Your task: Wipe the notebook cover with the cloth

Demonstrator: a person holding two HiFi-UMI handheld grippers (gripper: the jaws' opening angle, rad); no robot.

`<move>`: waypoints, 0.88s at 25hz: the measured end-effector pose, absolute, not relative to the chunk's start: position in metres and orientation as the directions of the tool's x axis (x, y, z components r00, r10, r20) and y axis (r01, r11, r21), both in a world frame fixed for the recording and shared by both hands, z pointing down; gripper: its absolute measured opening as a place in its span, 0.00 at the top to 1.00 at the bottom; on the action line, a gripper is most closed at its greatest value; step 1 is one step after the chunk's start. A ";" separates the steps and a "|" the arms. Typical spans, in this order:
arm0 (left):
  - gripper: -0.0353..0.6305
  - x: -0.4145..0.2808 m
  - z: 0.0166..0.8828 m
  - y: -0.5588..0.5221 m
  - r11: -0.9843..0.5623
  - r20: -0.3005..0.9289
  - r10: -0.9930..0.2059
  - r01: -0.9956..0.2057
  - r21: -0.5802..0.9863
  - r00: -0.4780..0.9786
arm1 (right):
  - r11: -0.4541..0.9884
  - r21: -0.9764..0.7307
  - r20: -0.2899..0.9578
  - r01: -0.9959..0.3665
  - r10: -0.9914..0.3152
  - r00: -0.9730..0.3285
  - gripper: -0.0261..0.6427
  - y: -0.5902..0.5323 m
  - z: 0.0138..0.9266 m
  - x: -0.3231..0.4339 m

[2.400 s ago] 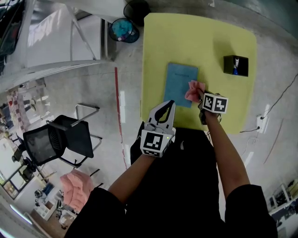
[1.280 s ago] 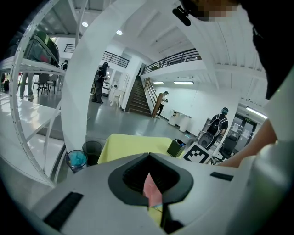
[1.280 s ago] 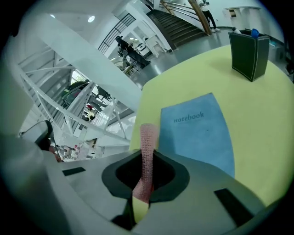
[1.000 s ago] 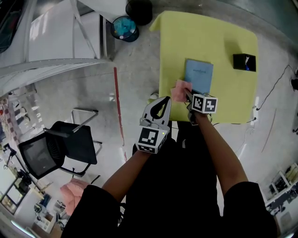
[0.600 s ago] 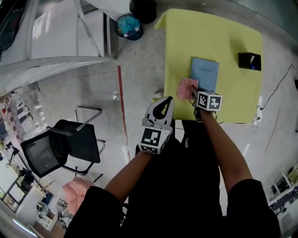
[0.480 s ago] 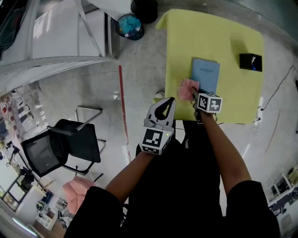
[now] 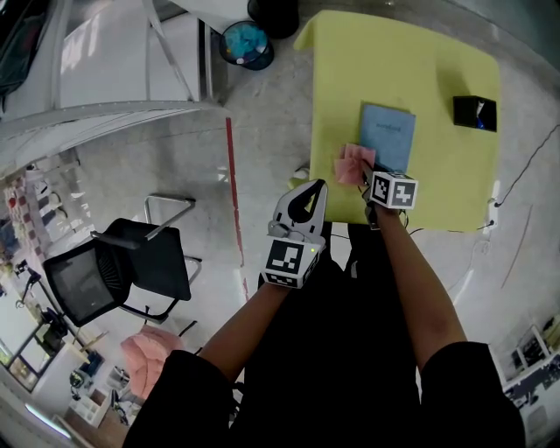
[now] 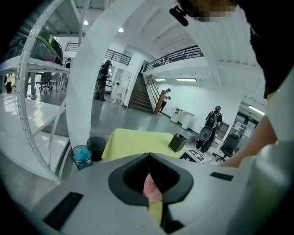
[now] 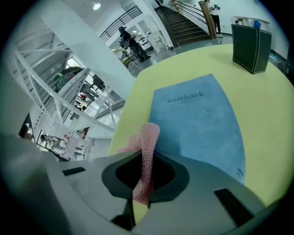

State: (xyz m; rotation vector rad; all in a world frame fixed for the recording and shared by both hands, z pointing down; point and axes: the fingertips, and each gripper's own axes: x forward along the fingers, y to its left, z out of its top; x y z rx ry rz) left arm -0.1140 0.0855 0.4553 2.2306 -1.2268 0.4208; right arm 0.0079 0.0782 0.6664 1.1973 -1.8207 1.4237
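Observation:
A blue notebook (image 7: 388, 136) (image 9: 202, 119) lies flat on the yellow table (image 7: 420, 61). My right gripper (image 7: 364, 178) (image 9: 143, 186) is shut on a pink cloth (image 7: 353, 164) (image 9: 148, 142). The cloth rests at the notebook's near left corner, partly on the cover and partly on the table. My left gripper (image 7: 311, 191) (image 8: 154, 202) is shut with nothing in it. It hovers just off the table's near left edge, short of the cloth. Through its jaws the pink cloth (image 8: 150, 189) shows ahead.
A black box (image 7: 475, 113) (image 9: 250, 48) stands on the table's far right. Beyond the table's far left corner are two bins on the floor, one with blue contents (image 7: 246, 44) and one black (image 7: 273, 10). A black chair (image 7: 114, 267) stands at the left.
The right gripper has dragged the cloth from the notebook's near right edge to its near left corner, then held there. The left gripper has stayed shut by the table edge.

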 end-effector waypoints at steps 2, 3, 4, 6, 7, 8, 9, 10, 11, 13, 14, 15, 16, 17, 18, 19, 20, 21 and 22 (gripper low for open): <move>0.94 -0.109 0.456 0.087 -0.428 0.518 -0.670 -0.847 0.316 0.531 | 0.036 -0.483 0.826 -0.875 -0.311 -0.469 0.90 0.080 0.667 0.008; 0.94 -0.107 0.457 0.087 -0.426 0.522 -0.669 -0.848 0.314 0.529 | 0.034 -0.488 0.824 -0.872 -0.311 -0.474 0.90 0.081 0.666 0.007; 0.94 -0.105 0.459 0.088 -0.424 0.526 -0.668 -0.850 0.312 0.526 | 0.037 -0.493 0.821 -0.869 -0.310 -0.479 0.90 0.080 0.666 0.007; 0.94 -0.102 0.461 0.089 -0.416 0.533 -0.668 -0.854 0.312 0.520 | 0.051 -0.500 0.817 -0.864 -0.304 -0.490 0.90 0.079 0.667 0.007; 0.94 -0.100 0.461 0.090 -0.410 0.535 -0.668 -0.856 0.314 0.516 | 0.057 -0.503 0.816 -0.862 -0.298 -0.496 0.90 0.079 0.668 0.007; 0.94 -0.098 0.461 0.090 -0.405 0.538 -0.669 -0.858 0.315 0.513 | 0.062 -0.506 0.815 -0.860 -0.291 -0.500 0.90 0.079 0.669 0.007; 0.94 -0.096 0.462 0.091 -0.402 0.540 -0.669 -0.860 0.314 0.510 | 0.066 -0.507 0.816 -0.859 -0.286 -0.503 0.90 0.079 0.670 0.008; 0.94 -0.093 0.463 0.092 -0.402 0.544 -0.668 -0.861 0.311 0.508 | 0.068 -0.508 0.816 -0.859 -0.282 -0.505 0.90 0.080 0.671 0.010; 0.94 -0.090 0.464 0.092 -0.403 0.547 -0.666 -0.862 0.308 0.507 | 0.069 -0.508 0.816 -0.859 -0.280 -0.505 0.90 0.081 0.670 0.012; 0.94 -0.085 0.464 0.092 -0.409 0.549 -0.664 -0.861 0.302 0.508 | 0.071 -0.509 0.815 -0.858 -0.280 -0.507 0.90 0.082 0.669 0.014; 0.94 -0.082 0.464 0.091 -0.411 0.549 -0.664 -0.862 0.298 0.507 | 0.072 -0.513 0.812 -0.855 -0.280 -0.512 0.90 0.082 0.669 0.015; 0.94 -0.080 0.464 0.091 -0.412 0.550 -0.665 -0.862 0.295 0.505 | 0.074 -0.519 0.809 -0.852 -0.280 -0.517 0.90 0.082 0.669 0.015; 0.94 -0.077 0.463 0.091 -0.412 0.551 -0.665 -0.863 0.292 0.504 | 0.075 -0.524 0.805 -0.849 -0.281 -0.522 0.90 0.082 0.670 0.017; 0.94 -0.073 0.463 0.091 -0.412 0.552 -0.665 -0.864 0.291 0.503 | 0.076 -0.528 0.803 -0.846 -0.281 -0.526 0.90 0.083 0.670 0.019; 0.94 -0.069 0.462 0.091 -0.412 0.552 -0.665 -0.864 0.291 0.503 | 0.076 -0.530 0.801 -0.844 -0.280 -0.528 0.90 0.084 0.669 0.023; 0.94 -0.065 0.462 0.091 -0.412 0.552 -0.664 -0.863 0.291 0.504 | 0.077 -0.530 0.801 -0.844 -0.279 -0.529 0.90 0.085 0.669 0.026; 0.94 -0.063 0.461 0.091 -0.413 0.552 -0.664 -0.863 0.291 0.504 | 0.077 -0.532 0.801 -0.843 -0.278 -0.531 0.90 0.086 0.669 0.028; 0.94 -0.061 0.460 0.091 -0.414 0.552 -0.663 -0.862 0.292 0.505 | 0.072 -0.538 0.798 -0.840 -0.276 -0.536 0.90 0.086 0.669 0.030; 0.94 -0.059 0.461 0.091 -0.414 0.553 -0.662 -0.862 0.293 0.506 | 0.064 -0.549 0.793 -0.833 -0.274 -0.544 0.90 0.086 0.669 0.030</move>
